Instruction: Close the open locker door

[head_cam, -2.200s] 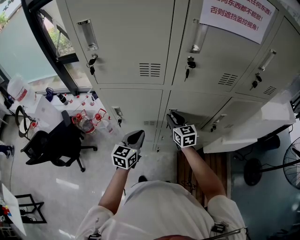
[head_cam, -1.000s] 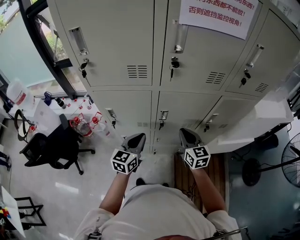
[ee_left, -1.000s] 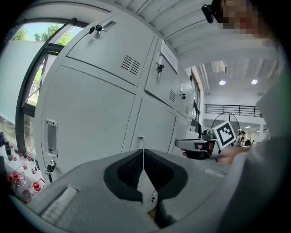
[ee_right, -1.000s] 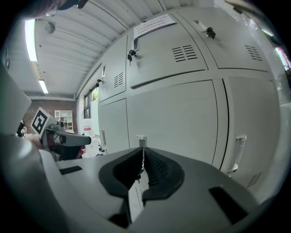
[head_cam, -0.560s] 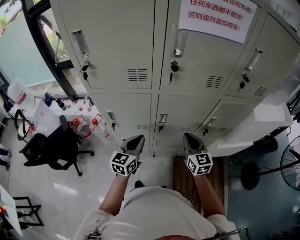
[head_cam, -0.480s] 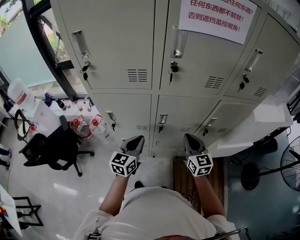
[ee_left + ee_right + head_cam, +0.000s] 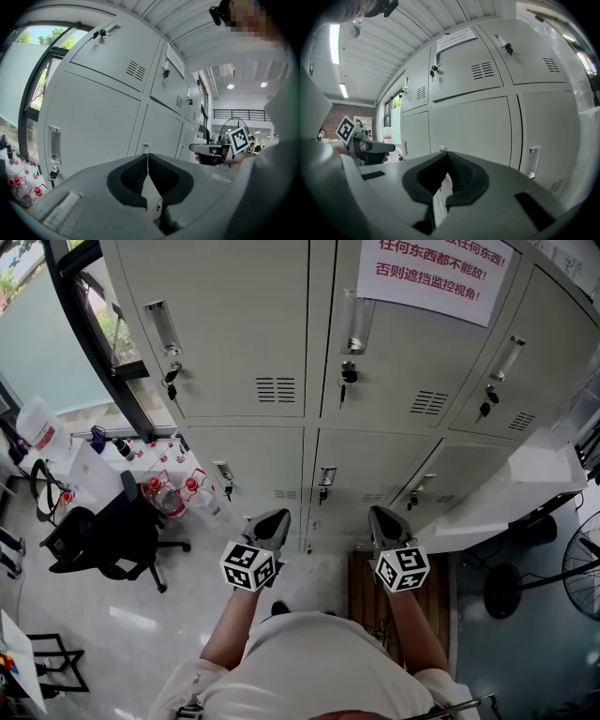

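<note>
Head view, lower middle locker door (image 7: 370,474) closed

Lockers (image 7: 244,334) are ranged ahead, a notice (image 7: 436,268) stuck on an upper door (image 7: 398,367). An office chair (image 7: 103,535) and bottles (image 7: 171,491) are placed at their left, a fan (image 7: 586,568) at their right.

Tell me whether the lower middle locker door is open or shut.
Shut. The lower middle locker door sits flush with the lower left door beside it, with no gap showing along its edges.
</note>
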Tool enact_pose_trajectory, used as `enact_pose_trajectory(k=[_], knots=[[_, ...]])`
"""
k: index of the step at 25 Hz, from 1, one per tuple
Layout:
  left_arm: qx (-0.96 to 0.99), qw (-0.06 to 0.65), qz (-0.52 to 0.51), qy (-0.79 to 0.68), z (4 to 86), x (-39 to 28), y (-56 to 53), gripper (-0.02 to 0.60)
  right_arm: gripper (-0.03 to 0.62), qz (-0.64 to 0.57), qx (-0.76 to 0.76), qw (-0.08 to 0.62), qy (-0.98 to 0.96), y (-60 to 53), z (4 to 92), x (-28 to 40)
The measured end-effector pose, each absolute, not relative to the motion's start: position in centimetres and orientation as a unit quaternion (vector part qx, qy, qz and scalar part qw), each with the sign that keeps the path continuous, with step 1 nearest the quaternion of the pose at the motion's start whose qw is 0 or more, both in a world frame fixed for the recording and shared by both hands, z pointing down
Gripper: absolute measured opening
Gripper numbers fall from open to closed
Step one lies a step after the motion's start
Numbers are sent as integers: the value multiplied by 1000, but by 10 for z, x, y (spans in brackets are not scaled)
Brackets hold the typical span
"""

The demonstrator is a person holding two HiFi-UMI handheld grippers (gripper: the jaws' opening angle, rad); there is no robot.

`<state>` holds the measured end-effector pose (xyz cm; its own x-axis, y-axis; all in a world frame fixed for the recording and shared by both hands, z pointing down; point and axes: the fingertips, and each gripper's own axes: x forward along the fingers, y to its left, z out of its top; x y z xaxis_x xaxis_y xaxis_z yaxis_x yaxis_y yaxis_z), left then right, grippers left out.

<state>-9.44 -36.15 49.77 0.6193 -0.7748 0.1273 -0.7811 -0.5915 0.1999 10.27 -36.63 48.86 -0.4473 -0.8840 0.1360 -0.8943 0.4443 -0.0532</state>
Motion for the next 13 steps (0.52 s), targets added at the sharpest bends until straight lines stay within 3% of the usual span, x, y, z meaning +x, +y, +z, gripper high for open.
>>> enact_pose_trajectory(k=[13], knots=[[894, 124, 14, -430, 500, -97, -357, 15, 3, 75, 519, 45, -850, -361, 495, 94]])
